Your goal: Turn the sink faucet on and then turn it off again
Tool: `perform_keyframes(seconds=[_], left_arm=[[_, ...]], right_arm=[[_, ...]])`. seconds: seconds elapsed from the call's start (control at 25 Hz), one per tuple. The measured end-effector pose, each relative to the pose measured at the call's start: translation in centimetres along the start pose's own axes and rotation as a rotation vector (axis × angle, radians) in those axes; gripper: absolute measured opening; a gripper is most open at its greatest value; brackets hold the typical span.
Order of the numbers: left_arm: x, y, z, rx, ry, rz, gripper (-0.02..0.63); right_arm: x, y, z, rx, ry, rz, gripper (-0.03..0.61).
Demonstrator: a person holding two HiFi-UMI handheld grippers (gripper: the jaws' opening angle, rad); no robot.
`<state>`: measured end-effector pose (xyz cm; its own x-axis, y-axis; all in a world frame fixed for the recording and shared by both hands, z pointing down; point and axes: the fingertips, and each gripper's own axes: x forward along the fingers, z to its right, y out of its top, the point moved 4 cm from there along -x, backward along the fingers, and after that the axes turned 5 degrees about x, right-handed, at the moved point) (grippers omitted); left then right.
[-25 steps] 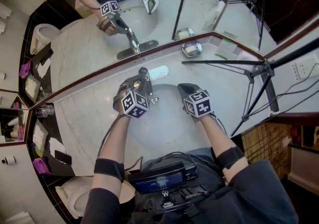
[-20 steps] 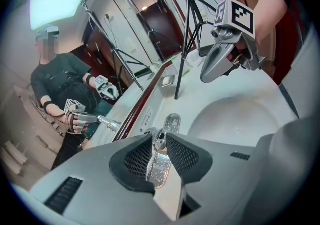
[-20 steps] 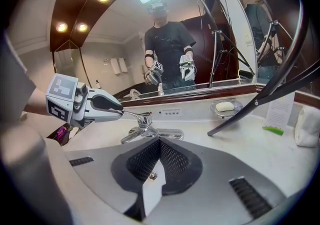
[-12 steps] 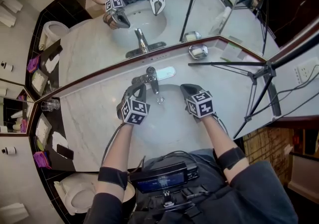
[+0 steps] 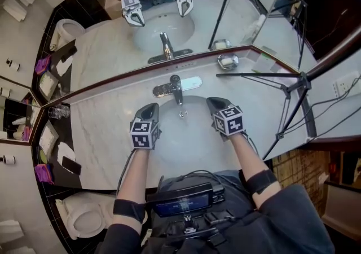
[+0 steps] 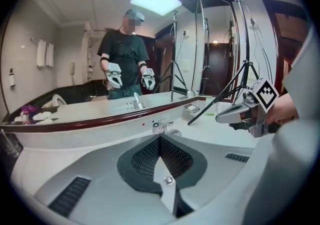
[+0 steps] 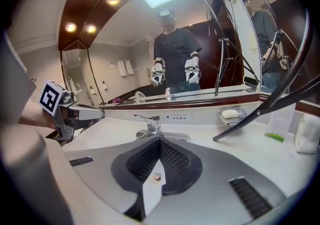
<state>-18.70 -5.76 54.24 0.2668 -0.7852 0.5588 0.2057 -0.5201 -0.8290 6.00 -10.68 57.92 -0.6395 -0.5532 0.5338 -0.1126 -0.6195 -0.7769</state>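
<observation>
The chrome faucet [image 5: 176, 86] stands at the back of the white sink basin [image 5: 169, 145], its lever pointing toward me; I see no water under the spout. My left gripper [image 5: 151, 109] hovers over the basin's left rim, shut and empty, a short way left of the faucet and apart from it. My right gripper [image 5: 215, 102] hangs over the right rim, also shut on nothing. In the left gripper view the faucet [image 6: 163, 128] shows just beyond the closed jaws. In the right gripper view the faucet [image 7: 149, 123] lies ahead, a little to the left.
A marble counter [image 5: 107, 128] surrounds the basin, with a mirror behind it. A soap dish [image 5: 228, 61] sits at the back right, and black tripod legs [image 5: 265, 75] cross the counter's right side. A glass [image 5: 55, 112] stands far left. A toilet [image 5: 84, 219] is below left.
My left gripper has come off the faucet lever, drawn back toward me and to the left, rolled over, and its jaws have shut. The right gripper has hardly moved.
</observation>
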Motion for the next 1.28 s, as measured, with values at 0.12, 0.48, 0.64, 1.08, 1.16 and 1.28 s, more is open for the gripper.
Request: perform_keyframes(seconds=[0.12, 0.48, 0.64, 1.08, 1.16, 1.28], left_arm=[[-1.3, -0.9, -0.1, -0.055, 0.005, -0.003, 0.003], [-3.5, -2.8, -0.1, -0.141, 0.040, 0.006, 0.002], [-3.8, -3.2, 0.2, -0.126, 0.061, 0.006, 0.003], [-3.4, -3.1, 0.2, -0.093, 0.067, 0.004, 0.003], [-3.2, -3.3, 0.3, -0.090, 0.064, -0.005, 0.003], [-2.9, -3.6, 0.3, -0.096, 0.062, -0.014, 0.003]], right_arm=[[-0.4, -0.1, -0.2, -0.003, 0.006, 0.002, 0.021], [-1.5, -0.8, -0.2, -0.004, 0.009, 0.006, 0.021], [-1.8, -1.5, -0.1, -0.002, 0.007, -0.004, 0.021], [-0.8, -0.7, -0.3, -0.120, -0.008, 0.004, 0.023], [-0.3, 0.0, -1.0, -0.199, -0.009, -0.008, 0.025], [0.8, 1.1, -2.6, -0.310, 0.017, -0.034, 0.084]])
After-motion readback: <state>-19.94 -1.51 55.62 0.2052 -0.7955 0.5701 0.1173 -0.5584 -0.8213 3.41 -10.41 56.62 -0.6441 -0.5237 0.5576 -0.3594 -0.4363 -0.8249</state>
